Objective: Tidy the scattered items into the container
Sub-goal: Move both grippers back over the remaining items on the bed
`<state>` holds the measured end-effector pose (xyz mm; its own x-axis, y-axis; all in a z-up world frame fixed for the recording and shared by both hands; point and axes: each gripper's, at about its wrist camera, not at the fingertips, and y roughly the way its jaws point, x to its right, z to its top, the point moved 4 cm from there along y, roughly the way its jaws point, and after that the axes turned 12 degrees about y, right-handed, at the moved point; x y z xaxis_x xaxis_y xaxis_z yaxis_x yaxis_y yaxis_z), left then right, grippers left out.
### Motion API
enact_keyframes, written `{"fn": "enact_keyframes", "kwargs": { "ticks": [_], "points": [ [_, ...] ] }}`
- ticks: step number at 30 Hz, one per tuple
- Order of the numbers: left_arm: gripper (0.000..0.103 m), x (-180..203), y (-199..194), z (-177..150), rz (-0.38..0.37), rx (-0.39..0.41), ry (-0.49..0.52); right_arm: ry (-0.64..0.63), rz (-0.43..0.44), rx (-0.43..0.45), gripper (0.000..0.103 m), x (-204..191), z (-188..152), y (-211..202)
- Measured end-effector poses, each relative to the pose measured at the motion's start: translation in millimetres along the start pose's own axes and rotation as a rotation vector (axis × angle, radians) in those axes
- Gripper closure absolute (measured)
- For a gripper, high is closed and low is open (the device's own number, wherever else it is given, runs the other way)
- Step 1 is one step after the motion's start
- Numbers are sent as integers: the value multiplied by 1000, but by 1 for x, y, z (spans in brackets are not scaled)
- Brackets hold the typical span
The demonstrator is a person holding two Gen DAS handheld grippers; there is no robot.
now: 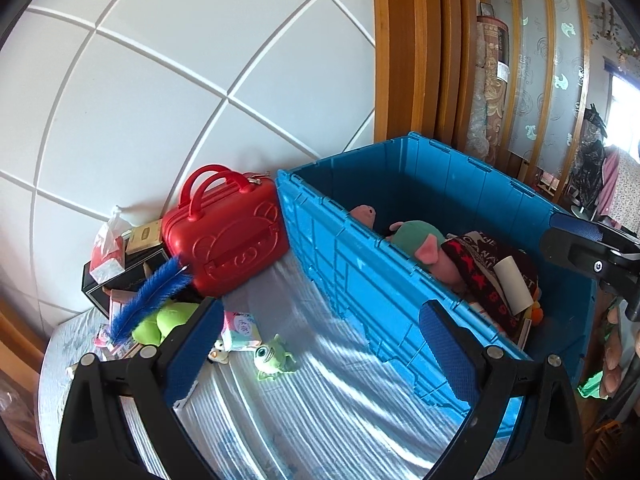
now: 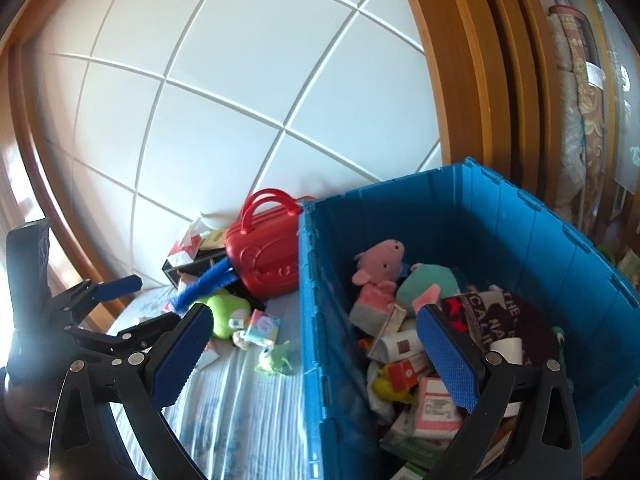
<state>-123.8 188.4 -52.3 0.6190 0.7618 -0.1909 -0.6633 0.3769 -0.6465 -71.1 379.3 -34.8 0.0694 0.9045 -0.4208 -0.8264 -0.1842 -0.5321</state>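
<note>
Both grippers, left (image 1: pixel 320 336) and right (image 2: pixel 312 344), are held spread wide with nothing between the fingers. The blue bin (image 2: pixel 520 232) is already well filled. A green toy (image 2: pixel 274 357) is seen on the bed (image 2: pixel 240 400) beside it, near the red case (image 2: pixel 266 266).

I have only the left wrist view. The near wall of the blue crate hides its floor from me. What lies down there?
Observer: Small cartons and packets are piled there, beside the plush toys.
Operator: Does the right gripper hold anything?
Observer: No, the right gripper is open and empty, one finger over the crate.
Operator: The pink thing at the back?
Observer: A pig plush, its snout pointing right.
</note>
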Motion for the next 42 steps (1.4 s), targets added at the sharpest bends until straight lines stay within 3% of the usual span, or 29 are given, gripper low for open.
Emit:
{"fn": "enact_keyframes", "kwargs": {
  "ticks": [6, 19, 25, 33, 42],
  "points": [
    [3, -54, -11, -51, 10, -41, -74, -30, 9, -64, 0, -49, -28, 26],
    [3, -191, -43, -179, 124, -112, -215, -142, 55, -195, 0, -171, -98, 94],
    [4, -258, -48, -245, 200, -163, -258, -209, 76, -278, 0, -226, -145, 148],
    [3, -331, -40, -321, 247, -208, -289, -303, 103, -375, 0, -286, -206, 230],
    [4, -427, 8, -398, 296, -274, -295, -391, 45, -488, 0, -310, -260, 340]
  ]
}}
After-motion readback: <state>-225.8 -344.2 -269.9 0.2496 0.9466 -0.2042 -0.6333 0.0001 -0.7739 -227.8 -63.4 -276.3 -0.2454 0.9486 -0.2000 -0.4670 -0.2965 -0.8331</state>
